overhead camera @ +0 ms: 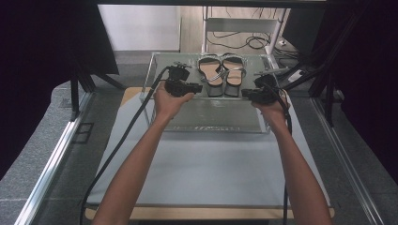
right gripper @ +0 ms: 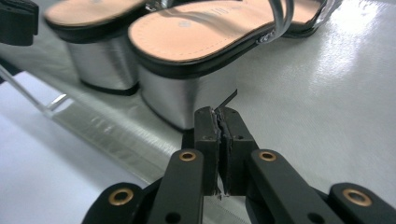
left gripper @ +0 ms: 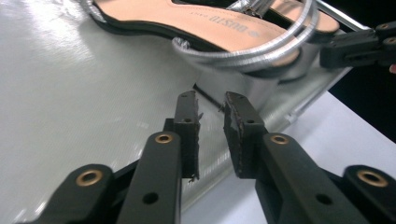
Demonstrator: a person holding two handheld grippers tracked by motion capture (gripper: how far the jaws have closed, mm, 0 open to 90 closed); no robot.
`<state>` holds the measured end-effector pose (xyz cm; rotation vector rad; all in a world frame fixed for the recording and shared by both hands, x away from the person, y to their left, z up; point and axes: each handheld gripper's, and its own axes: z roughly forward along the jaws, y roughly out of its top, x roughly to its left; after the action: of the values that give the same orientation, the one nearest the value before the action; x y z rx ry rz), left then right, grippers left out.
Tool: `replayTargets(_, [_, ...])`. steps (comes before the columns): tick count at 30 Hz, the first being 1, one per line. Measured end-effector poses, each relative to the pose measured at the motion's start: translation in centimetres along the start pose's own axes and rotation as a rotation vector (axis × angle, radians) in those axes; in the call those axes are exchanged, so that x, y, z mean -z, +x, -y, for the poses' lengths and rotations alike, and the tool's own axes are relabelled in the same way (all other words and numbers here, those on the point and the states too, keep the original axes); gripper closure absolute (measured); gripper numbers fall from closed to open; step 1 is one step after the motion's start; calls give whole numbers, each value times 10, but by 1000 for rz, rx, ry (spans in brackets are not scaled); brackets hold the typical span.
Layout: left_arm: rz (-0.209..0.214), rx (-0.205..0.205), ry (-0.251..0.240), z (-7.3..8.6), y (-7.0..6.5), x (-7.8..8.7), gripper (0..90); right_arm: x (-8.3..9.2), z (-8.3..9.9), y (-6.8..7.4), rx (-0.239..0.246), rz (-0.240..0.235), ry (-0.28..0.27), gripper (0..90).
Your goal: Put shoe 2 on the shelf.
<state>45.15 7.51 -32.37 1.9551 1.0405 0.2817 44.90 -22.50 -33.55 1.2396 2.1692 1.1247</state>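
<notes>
A pair of silver block-heeled sandals with tan insoles (overhead camera: 224,74) stands side by side on a clear plastic platform (overhead camera: 211,117) at the far end of the table. My left gripper (overhead camera: 199,87) hovers by the platform's left side, level with the heels. In the left gripper view its jaws (left gripper: 212,100) stand a little apart with nothing between them, aimed at the near sandal's heel (left gripper: 233,77). My right gripper (overhead camera: 244,93) sits at the platform's right side. Its pads (right gripper: 217,112) meet with nothing between them, just in front of the right sandal's silver heel (right gripper: 187,93).
A white sheet (overhead camera: 211,168) covers the table in front of the platform. Metal rails (overhead camera: 51,159) run along both sides, with black curtains beyond. Cables trail from both grippers along my forearms. A stand and loose cables (overhead camera: 244,40) lie behind the platform.
</notes>
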Motion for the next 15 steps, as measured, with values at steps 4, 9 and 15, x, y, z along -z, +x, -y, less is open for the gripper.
replayTargets(4, [21,-3,-20,16,-1,20,702,18,9,2,-3,-22,-34,850])
replayTargets(9, [57,-33,-43,44,-8,46,634,35,32,11,14,-54,-63,829])
replayTargets(15, [120,-61,-84,89,-14,75,592,57,66,22,35,-119,-120,783])
